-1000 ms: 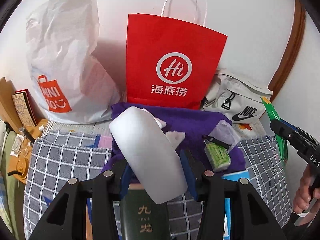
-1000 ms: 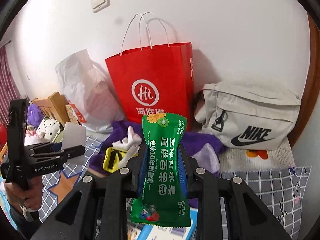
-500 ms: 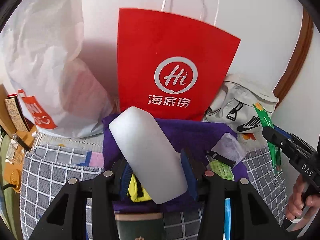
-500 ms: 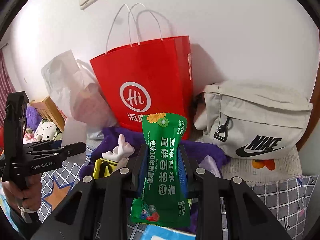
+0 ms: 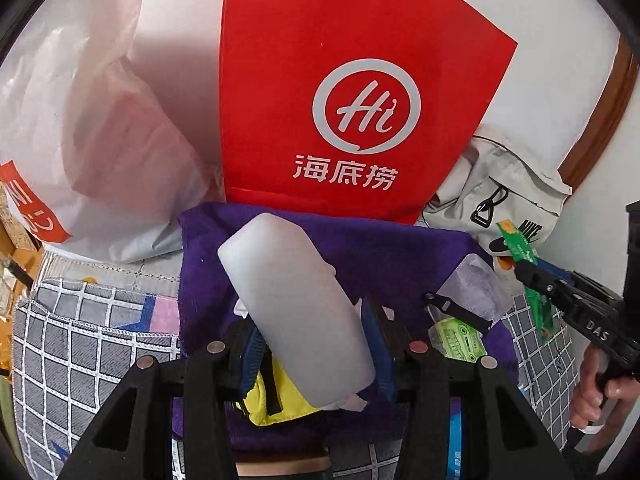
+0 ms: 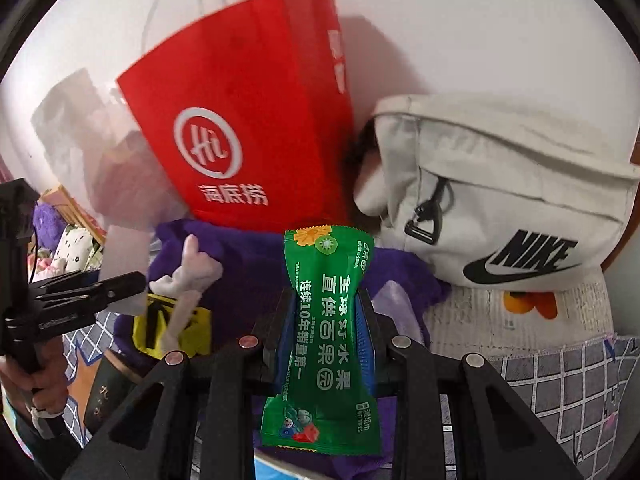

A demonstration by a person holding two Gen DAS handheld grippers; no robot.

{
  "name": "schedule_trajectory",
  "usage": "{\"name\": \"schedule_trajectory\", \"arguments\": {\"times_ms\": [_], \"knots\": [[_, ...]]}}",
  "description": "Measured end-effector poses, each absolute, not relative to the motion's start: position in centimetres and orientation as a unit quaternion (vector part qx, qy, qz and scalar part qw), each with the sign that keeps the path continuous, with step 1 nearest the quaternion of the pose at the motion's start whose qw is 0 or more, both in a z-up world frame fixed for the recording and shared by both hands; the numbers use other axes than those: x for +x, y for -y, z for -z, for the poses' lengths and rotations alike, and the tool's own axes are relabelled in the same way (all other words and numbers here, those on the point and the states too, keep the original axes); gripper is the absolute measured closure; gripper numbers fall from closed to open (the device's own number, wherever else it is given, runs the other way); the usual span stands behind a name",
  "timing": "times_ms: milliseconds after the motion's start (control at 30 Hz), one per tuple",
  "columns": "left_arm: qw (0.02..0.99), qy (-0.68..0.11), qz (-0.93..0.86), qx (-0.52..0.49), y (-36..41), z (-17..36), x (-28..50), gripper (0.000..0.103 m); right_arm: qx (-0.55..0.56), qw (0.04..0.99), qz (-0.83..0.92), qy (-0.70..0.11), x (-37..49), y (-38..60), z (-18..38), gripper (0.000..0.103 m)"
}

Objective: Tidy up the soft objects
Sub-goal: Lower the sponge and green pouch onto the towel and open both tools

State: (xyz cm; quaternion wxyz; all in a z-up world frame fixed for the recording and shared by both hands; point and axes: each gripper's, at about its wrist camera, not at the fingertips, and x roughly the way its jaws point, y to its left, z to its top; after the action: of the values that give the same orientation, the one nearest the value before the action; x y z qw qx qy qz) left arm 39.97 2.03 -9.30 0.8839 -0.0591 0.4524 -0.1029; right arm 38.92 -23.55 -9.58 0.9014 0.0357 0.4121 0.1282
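Your left gripper is clamped on a frosted white pack, blue pads pressing both sides, pack sticking up and tilted left beyond the tips. Right under the jaws: a yellow pouch with a black strap, lying on a purple cloth that spreads ahead of the tips. Just right of your left gripper on that cloth: a light green packet with a black clip across it, and a clear packet a bit past it. Grey checked bedding sits left of the claw.

Your right gripper is closed on a green wet-wipes sachet, pinched at its waist, upright, top end poking past the tips, bottom end hanging toward the camera. Left of this claw on the cloth: a white plush figure lying over the yellow pouch. Far left of it your left gripper shows, gripped by a hand.

Beyond both claws, behind the cloth, a red paper bag stands against the wall. Left of it, a white plastic bag. Right of it, an off-white waist bag, resting on bedding beside the purple cloth. At the right edge of the left wrist view, your right hand holds the other gripper with the sachet edge-on.
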Motion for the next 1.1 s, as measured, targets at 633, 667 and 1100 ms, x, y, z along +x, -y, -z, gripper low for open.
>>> {"name": "schedule_trajectory", "arguments": {"times_ms": [633,667,1100], "knots": [[0.864,-0.485,0.117,-0.073,-1.4,12.8,42.0,0.057,0.025,0.867,-0.106,-0.486,42.1,23.3,15.0,0.074],[0.863,-0.485,0.118,-0.073,-1.4,12.9,42.0,0.057,0.024,0.866,-0.103,-0.489,42.3,23.3,15.3,0.074],[0.853,-0.498,0.132,-0.086,-1.4,13.4,42.3,0.056,0.028,0.856,-0.118,-0.502,42.9,22.2,17.0,0.066]]}}
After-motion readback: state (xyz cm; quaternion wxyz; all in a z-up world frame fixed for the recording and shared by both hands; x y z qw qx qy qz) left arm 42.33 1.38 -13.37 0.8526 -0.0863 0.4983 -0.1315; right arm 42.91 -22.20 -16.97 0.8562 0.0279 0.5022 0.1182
